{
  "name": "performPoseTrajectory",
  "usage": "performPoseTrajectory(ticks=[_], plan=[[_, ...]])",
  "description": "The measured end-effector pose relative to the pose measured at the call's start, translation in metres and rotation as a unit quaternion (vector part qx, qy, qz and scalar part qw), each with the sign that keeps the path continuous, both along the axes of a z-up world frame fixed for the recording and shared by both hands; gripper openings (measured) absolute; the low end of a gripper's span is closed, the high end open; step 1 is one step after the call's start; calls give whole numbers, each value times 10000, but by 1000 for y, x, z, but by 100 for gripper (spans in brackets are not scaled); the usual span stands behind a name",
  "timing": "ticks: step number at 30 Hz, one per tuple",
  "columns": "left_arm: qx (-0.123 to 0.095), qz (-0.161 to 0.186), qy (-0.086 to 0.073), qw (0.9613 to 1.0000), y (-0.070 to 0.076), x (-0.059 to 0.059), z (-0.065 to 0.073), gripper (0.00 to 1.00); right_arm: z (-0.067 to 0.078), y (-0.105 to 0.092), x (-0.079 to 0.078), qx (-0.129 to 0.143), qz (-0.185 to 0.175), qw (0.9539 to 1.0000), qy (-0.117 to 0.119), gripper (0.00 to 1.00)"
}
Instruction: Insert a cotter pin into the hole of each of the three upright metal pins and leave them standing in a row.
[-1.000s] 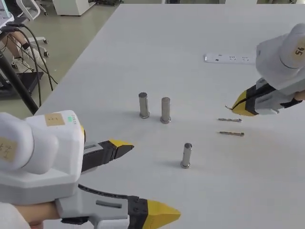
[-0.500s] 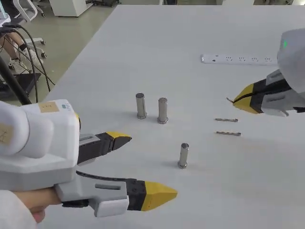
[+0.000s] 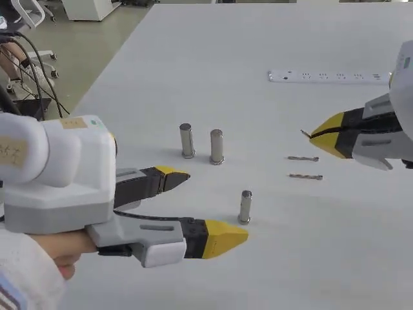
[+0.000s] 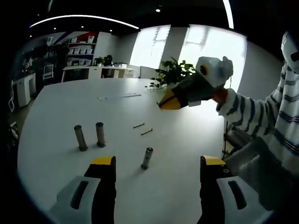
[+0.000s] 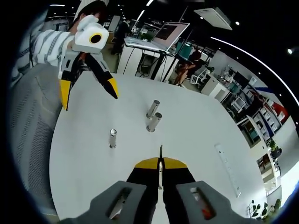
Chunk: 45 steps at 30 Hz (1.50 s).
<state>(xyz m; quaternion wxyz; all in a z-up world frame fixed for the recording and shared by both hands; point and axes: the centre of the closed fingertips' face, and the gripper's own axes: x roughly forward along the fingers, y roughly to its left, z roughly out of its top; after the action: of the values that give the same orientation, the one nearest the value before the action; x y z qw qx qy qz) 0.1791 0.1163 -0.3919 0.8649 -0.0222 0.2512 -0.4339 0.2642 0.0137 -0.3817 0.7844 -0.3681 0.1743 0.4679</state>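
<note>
Head view, lower left of the frame: a hand (image 3: 59,253) grips the left gripper (image 3: 217,205). Its body is a smooth white and grey plastic housing. Two black fingers end in wedge-shaped yellow tips. The jaws stand wide apart and hold nothing. The lower tip points toward the lone metal pin (image 3: 245,206).

Work surface: a matte white table (image 3: 213,58).

Centre of the frame: three short cylinders of dull, brushed grey metal stand upright, each with a slightly flared foot.
- The left metal pin (image 3: 187,141) and the middle metal pin (image 3: 217,146) stand just beside each other, not touching.
- The lone metal pin stands apart from the pair, lower and to the right, between the two grippers.

No cotter pin can be seen in any of the three pins.

Right of centre: two thin, straight wire pieces lie flat on the table, roughly parallel and near each other. These are the upper loose cotter pin (image 3: 302,158) and the lower loose cotter pin (image 3: 306,176).

Upper right: a long, flat white power strip (image 3: 329,77) lies on the table.

Right edge: the right gripper (image 3: 320,136) hangs above the table. Its yellow tips are pressed together on the held cotter pin (image 5: 160,164). In the right gripper view this slim wire projects straight forward from between the jaws.
</note>
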Motion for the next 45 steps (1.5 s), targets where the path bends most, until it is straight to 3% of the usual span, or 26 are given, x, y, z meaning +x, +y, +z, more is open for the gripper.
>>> performPoseTrajectory(ticks=[12, 16, 23, 27, 31, 45], plan=[[-52, -183, -95, 9998, -17, 5, 9, 64, -3, 14, -31, 99, 194, 9997, -75, 0], [-39, -264, -83, 9996, -23, 5, 8, 62, 1, 16, -36, 151, 130, 9993, -312, 0], [-70, -346, -40, 9994, -30, 3, 7, 59, 1, 19, -44, 172, 167, 9991, -364, 0], [-76, -415, -102, 9991, -33, 3, 9, 58, -1, 24, -51, 151, 226, 9991, -334, 0], [-108, -456, -143, 9988, -35, 4, 12, 56, -3, 29, -53, 87, 307, 9982, -517, 0], [-322, -327, -81, 9989, -38, 13, 18, 43, -6, 41, -64, -21, 496, 9971, -573, 0]])
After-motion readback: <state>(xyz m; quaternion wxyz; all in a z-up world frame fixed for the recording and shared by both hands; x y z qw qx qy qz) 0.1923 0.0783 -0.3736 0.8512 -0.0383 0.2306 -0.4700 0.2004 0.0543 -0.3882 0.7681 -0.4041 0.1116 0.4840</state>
